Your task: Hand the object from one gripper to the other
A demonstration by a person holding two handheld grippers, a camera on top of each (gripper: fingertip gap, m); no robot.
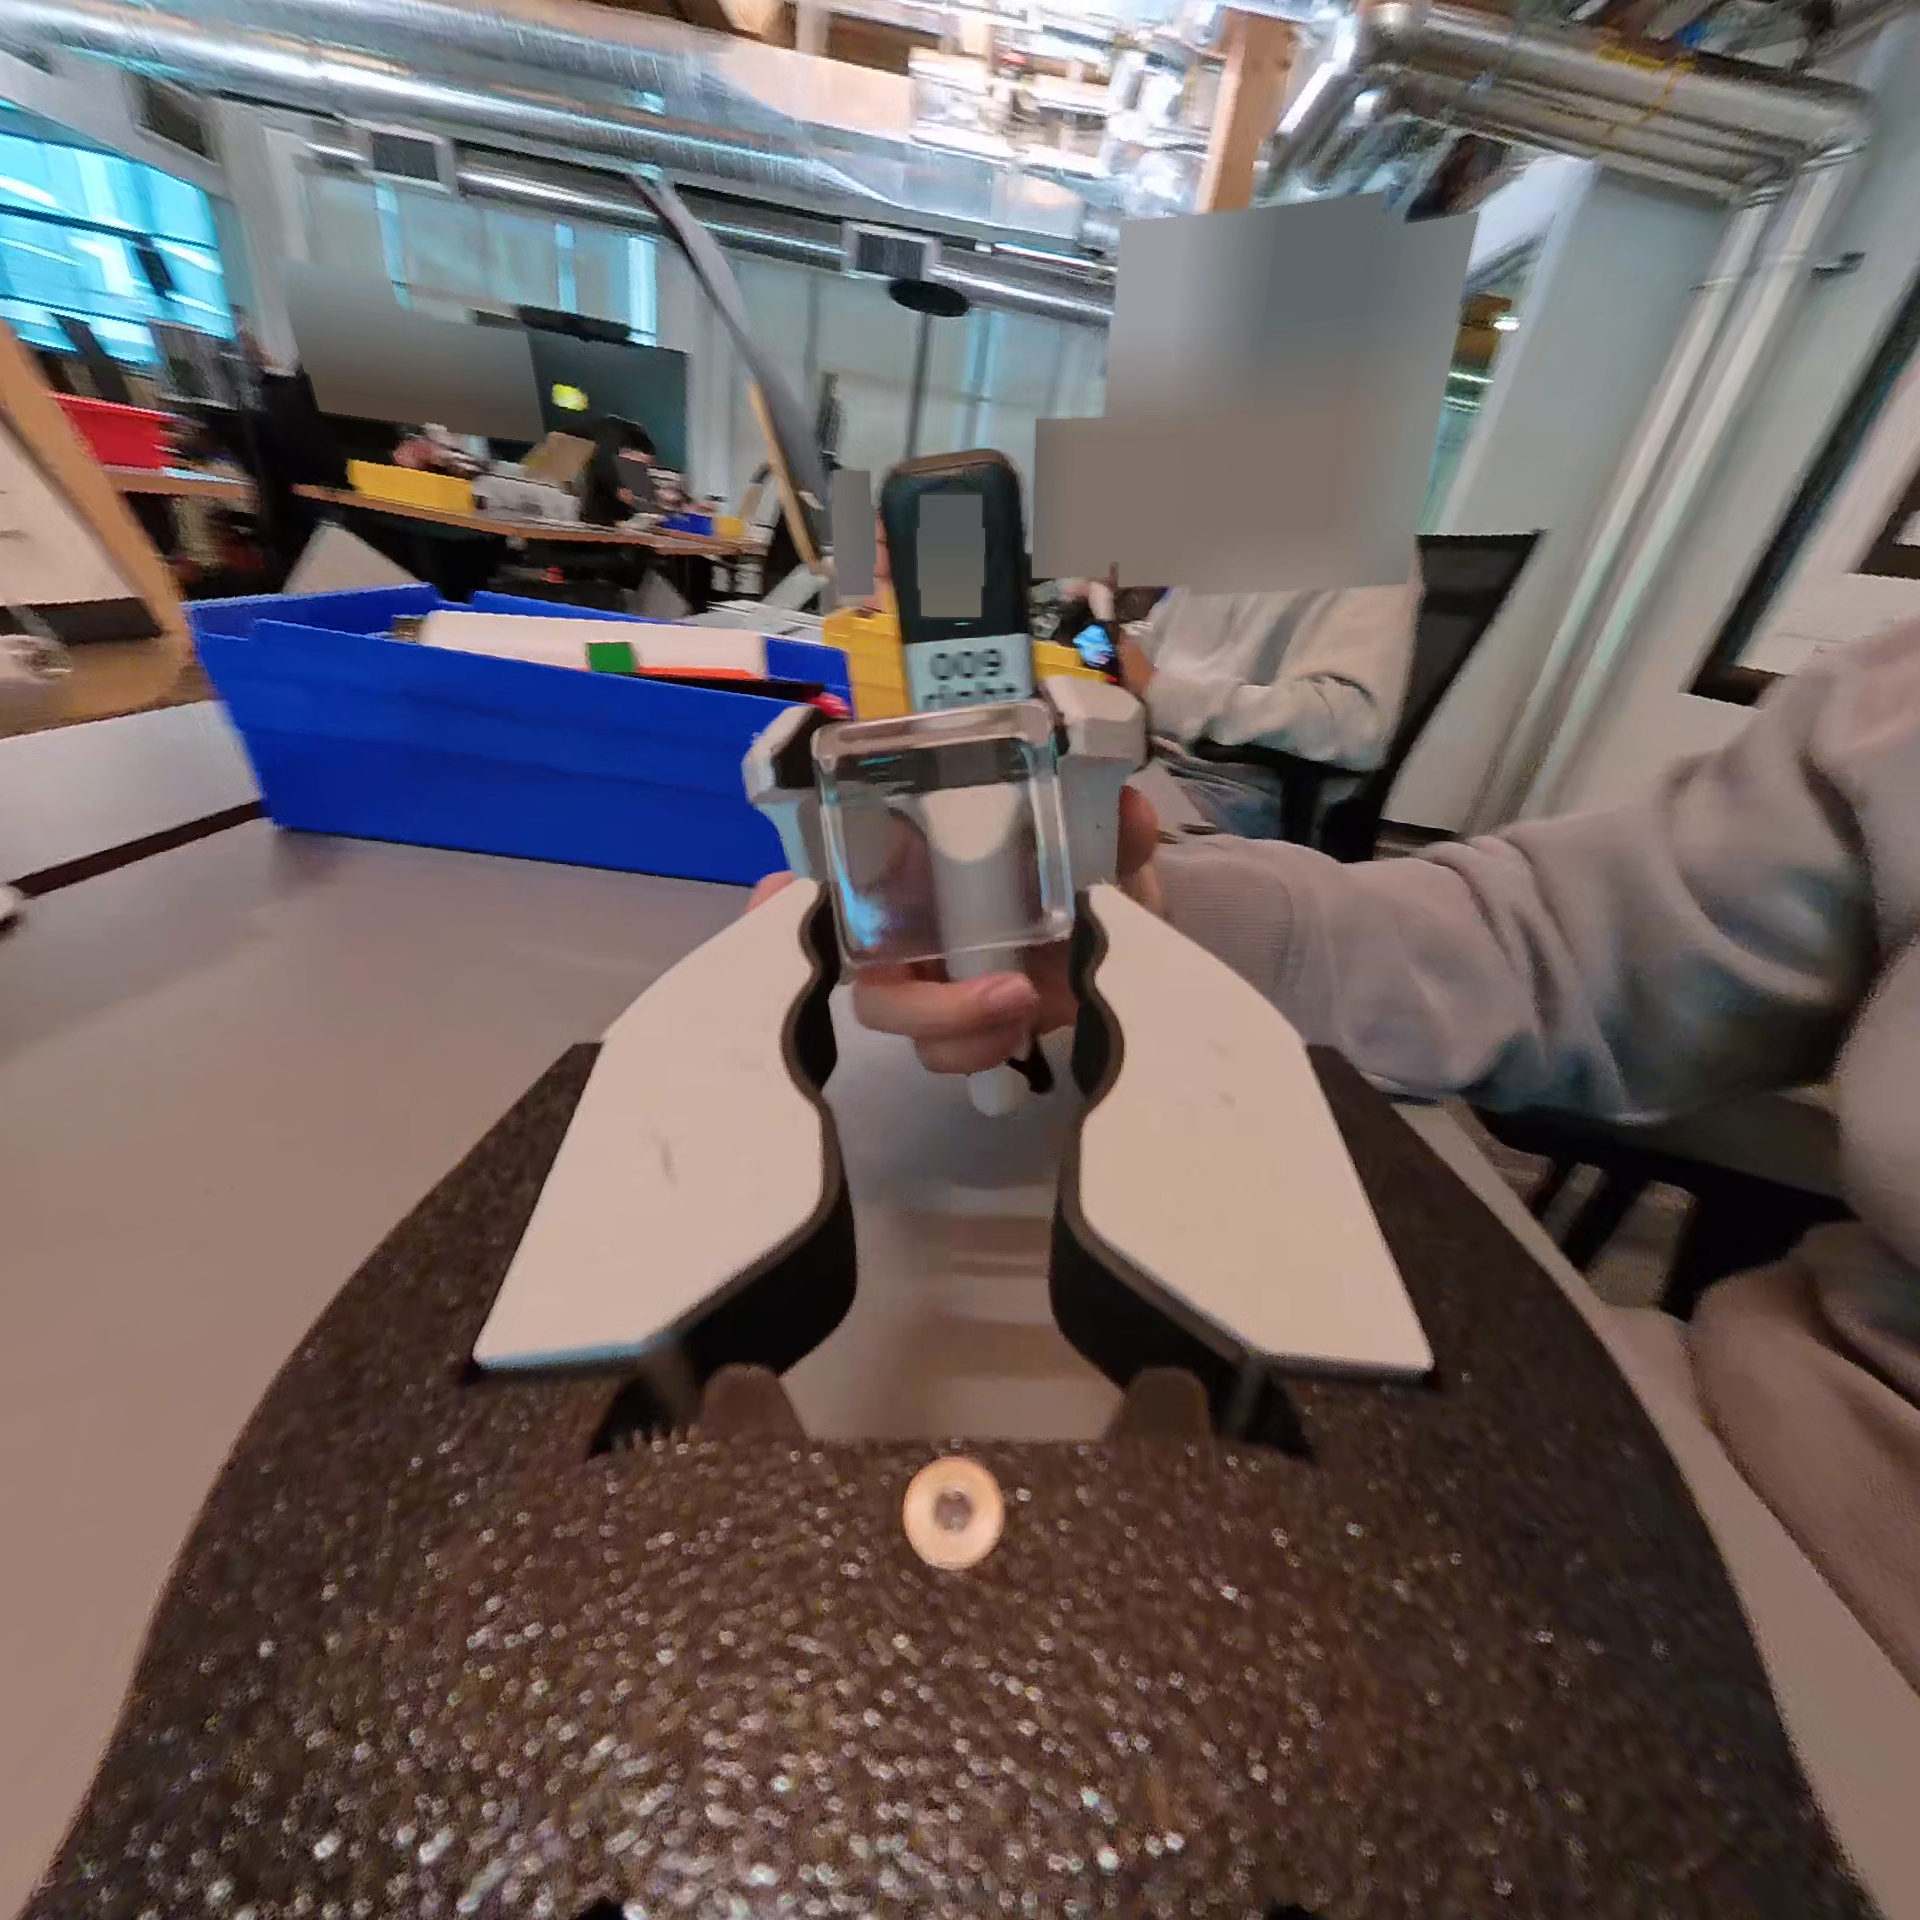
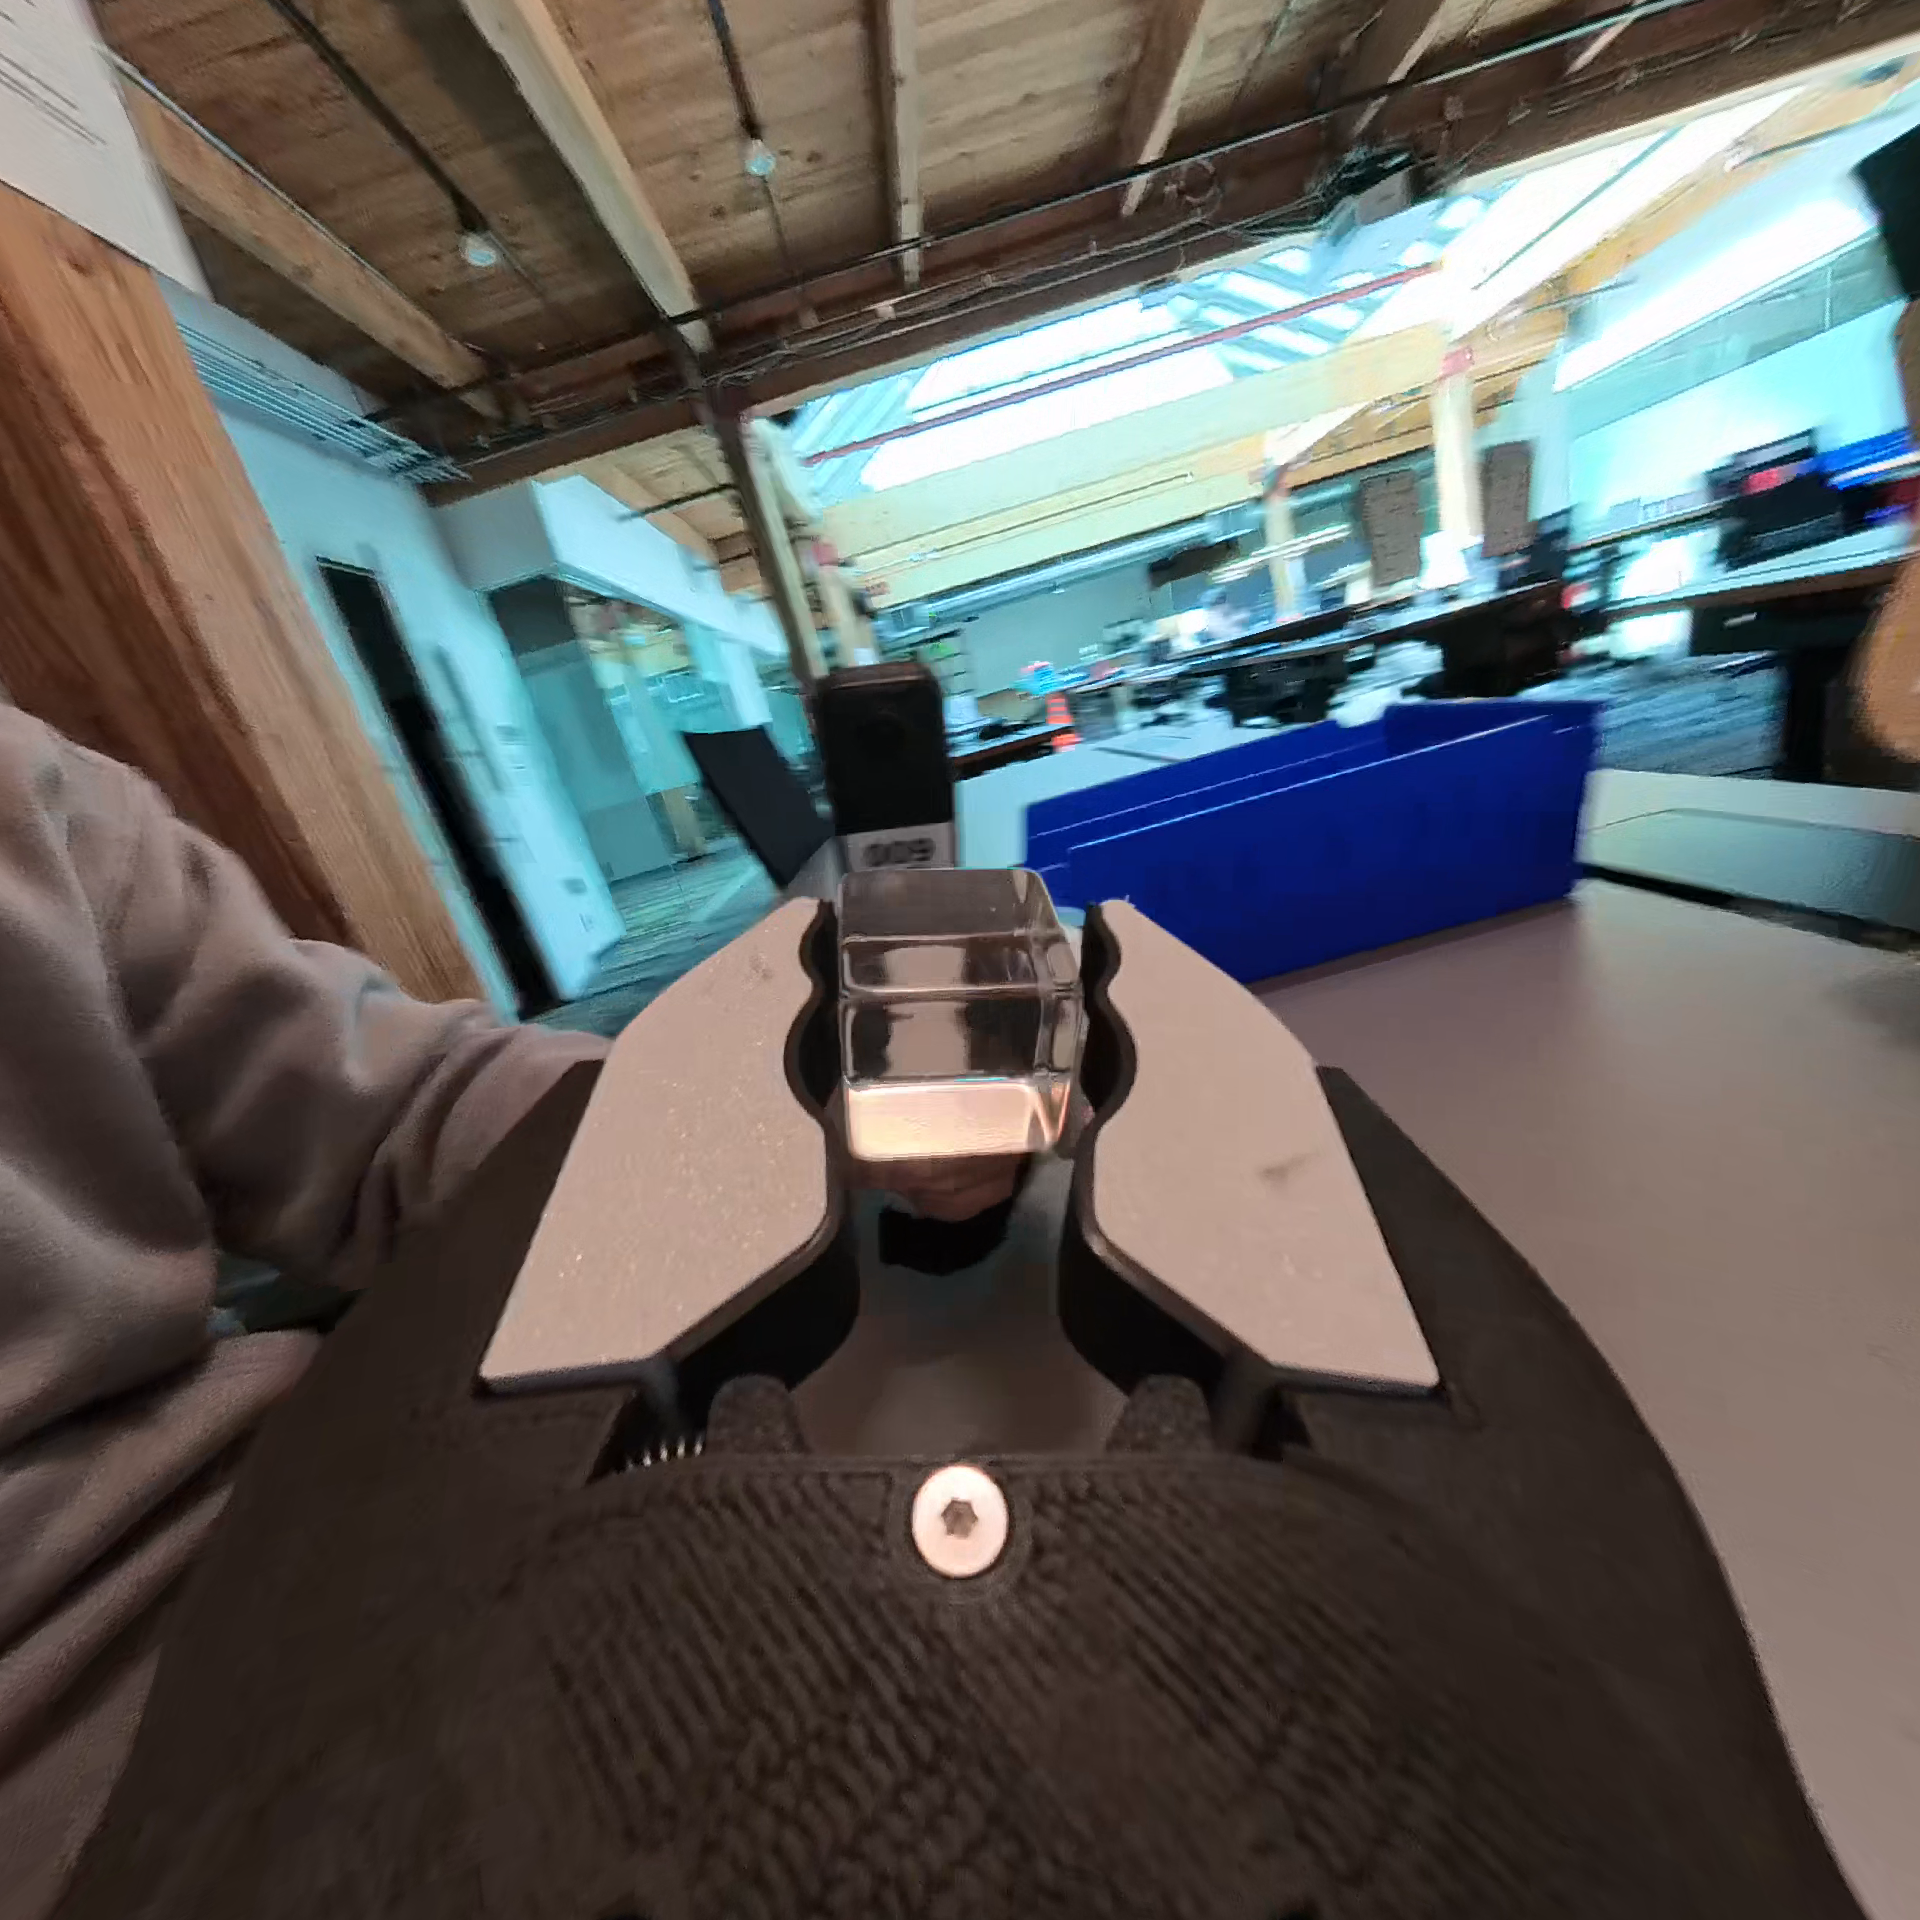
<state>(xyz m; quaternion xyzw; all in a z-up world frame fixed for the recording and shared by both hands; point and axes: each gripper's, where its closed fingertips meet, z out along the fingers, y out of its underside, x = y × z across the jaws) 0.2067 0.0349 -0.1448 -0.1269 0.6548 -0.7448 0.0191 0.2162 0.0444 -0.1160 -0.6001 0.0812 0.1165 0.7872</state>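
Mid-handover above the table [image 2: 1558, 1091]: your right gripper [image 2: 956, 1029] clamps the clear cube [image 2: 951, 1023] & offers it up; your left gripper [image 1: 951, 997] faces it, jaws parted just below, not yet gripping, ready to close

Writing present but not transcribed: dark characters printed on a pale label [image 1: 968, 675] low on the black camera [image 1: 954, 540], frame centre, just above the clear block [image 1: 951, 831]. Same label [image 2: 899, 854] is blurred in the right wrist view. Printed sheet [image 2: 52, 94] upper left, illegible.
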